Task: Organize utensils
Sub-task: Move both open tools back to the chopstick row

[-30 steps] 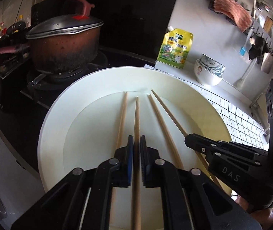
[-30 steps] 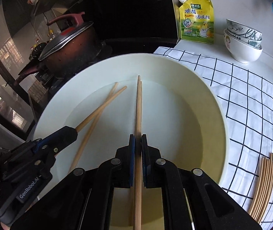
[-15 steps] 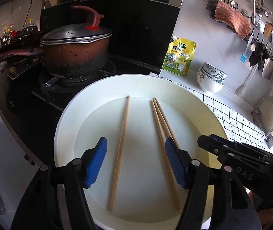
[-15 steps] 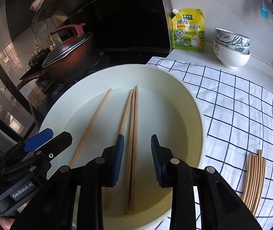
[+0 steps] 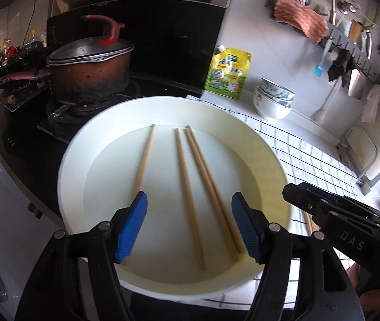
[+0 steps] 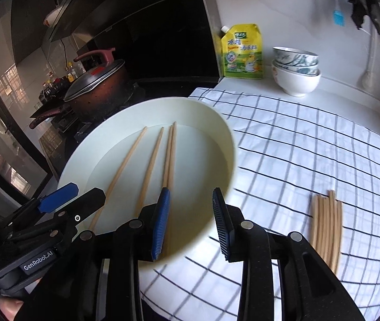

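A large white plate [image 5: 216,109] holds several wooden chopsticks: a single one [image 5: 144,160] on the left, another [image 5: 188,192] in the middle and a pair [image 5: 209,182] on the right. My left gripper [image 5: 188,230] hovers above the plate's near side, its jaws opening and gripping nothing. In the right wrist view, my right gripper [image 6: 191,224] hangs over the plate's [image 6: 203,160] near right rim, its jaws opening and empty. A bundle of chopsticks [image 6: 326,227] lies on the checked cloth [image 6: 297,147].
A lidded brown pot [image 5: 91,77] sits on the black stove behind the plate. A yellow pouch [image 5: 227,75] and stacked bowls [image 5: 272,101] stand at the back wall. A wall rack [image 5: 323,26] carries a cloth and utensils.
Both grippers were each shut on a chopstick; both have opened and drawn back and upward. The released chopsticks now lie on the plate.
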The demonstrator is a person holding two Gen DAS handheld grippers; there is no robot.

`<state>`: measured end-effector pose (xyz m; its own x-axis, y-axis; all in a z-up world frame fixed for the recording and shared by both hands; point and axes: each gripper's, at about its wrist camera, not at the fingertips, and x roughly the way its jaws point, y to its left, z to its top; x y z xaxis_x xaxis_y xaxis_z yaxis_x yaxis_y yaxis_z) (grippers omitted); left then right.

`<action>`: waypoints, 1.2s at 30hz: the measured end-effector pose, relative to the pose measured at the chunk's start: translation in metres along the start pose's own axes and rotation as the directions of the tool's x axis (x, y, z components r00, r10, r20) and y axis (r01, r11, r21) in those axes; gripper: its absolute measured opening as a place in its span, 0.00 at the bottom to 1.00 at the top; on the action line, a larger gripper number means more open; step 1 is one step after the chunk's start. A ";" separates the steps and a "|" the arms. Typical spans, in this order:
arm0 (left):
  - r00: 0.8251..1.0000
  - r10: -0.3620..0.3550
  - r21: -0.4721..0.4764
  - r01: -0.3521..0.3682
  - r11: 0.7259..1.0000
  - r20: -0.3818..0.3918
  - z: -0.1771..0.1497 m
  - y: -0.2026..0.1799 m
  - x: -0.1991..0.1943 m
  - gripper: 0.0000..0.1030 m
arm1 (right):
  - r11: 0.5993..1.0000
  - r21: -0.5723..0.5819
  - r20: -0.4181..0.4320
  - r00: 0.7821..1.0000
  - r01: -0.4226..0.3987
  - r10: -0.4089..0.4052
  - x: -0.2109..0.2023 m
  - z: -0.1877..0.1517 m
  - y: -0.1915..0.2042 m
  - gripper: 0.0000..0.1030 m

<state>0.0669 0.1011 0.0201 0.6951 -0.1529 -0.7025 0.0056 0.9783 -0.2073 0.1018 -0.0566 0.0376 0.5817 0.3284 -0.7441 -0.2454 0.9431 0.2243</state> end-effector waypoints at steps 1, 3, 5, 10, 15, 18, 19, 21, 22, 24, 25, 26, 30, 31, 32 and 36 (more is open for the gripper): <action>1.000 -0.002 0.005 0.002 1.000 0.001 -0.002 -0.004 -0.002 0.64 | 1.000 0.000 0.006 1.000 0.007 -0.007 -0.006 -0.003 -0.004 0.31; 1.000 -0.009 0.022 0.009 1.000 0.006 -0.006 -0.015 -0.007 0.64 | 1.000 0.002 0.018 1.000 0.021 -0.021 -0.017 -0.009 -0.013 0.33; 1.000 -0.017 0.038 0.017 0.999 0.010 -0.009 -0.024 -0.010 0.64 | 0.999 0.012 0.028 0.999 0.038 -0.039 -0.027 -0.014 -0.023 0.33; 0.998 -0.056 0.069 0.055 0.996 0.008 -0.018 -0.049 -0.019 0.64 | 0.996 0.039 0.048 0.995 0.086 -0.088 -0.053 -0.029 -0.051 0.34; 0.996 -0.092 0.103 0.092 0.990 -0.001 -0.031 -0.077 -0.025 0.66 | 0.989 0.076 0.058 0.989 0.129 -0.133 -0.074 -0.046 -0.082 0.35; 0.993 -0.114 0.118 0.115 0.986 -0.016 -0.041 -0.093 -0.025 0.66 | 0.982 0.106 0.057 0.985 0.154 -0.161 -0.083 -0.057 -0.101 0.35; 0.993 -0.119 0.123 0.121 0.985 -0.020 -0.045 -0.098 -0.025 0.66 | 0.980 0.113 0.055 0.984 0.161 -0.168 -0.084 -0.060 -0.106 0.35; 0.992 -0.125 0.132 0.128 0.983 -0.031 -0.052 -0.108 -0.024 0.66 | 0.977 0.126 0.050 0.982 0.172 -0.180 -0.086 -0.068 -0.117 0.37; 0.991 -0.128 0.133 0.131 0.982 -0.035 -0.055 -0.112 -0.023 0.66 | 0.975 0.130 0.047 0.981 0.180 -0.187 -0.087 -0.071 -0.122 0.37; 0.991 -0.128 0.134 0.133 0.982 -0.046 -0.062 -0.120 -0.020 0.67 | 0.969 0.130 0.031 0.976 0.210 -0.216 -0.084 -0.080 -0.132 0.38; 0.991 -0.126 0.134 0.132 0.982 -0.050 -0.065 -0.123 -0.018 0.67 | 0.967 0.129 0.023 0.974 0.221 -0.226 -0.083 -0.083 -0.135 0.38; 0.991 -0.125 0.132 0.131 0.983 -0.054 -0.067 -0.124 -0.017 0.68 | 0.964 0.131 0.011 0.972 0.230 -0.234 -0.080 -0.086 -0.141 0.38; 0.989 -0.128 0.121 0.136 0.983 -0.068 -0.078 -0.131 -0.010 0.73 | 0.959 0.129 -0.035 0.967 0.254 -0.251 -0.064 -0.100 -0.156 0.41; 0.990 -0.125 0.124 0.134 0.983 -0.071 -0.081 -0.133 -0.009 0.73 | 0.958 0.126 -0.041 0.966 0.258 -0.255 -0.062 -0.101 -0.158 0.42; 0.990 -0.123 0.130 0.132 0.983 -0.075 -0.083 -0.135 -0.007 0.73 | 0.958 0.125 -0.051 0.966 0.260 -0.255 -0.058 -0.104 -0.161 0.41; 0.991 -0.103 0.148 0.115 0.982 -0.086 -0.093 -0.141 0.002 0.74 | 0.961 0.134 -0.066 0.970 0.241 -0.234 -0.049 -0.113 -0.167 0.46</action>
<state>0.0004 -0.0504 -0.0155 0.6263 -0.2641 -0.7335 0.1918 0.9642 -0.1833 0.0267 -0.2358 -0.0340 0.5705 0.0940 -0.8159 0.0082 0.9927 0.1200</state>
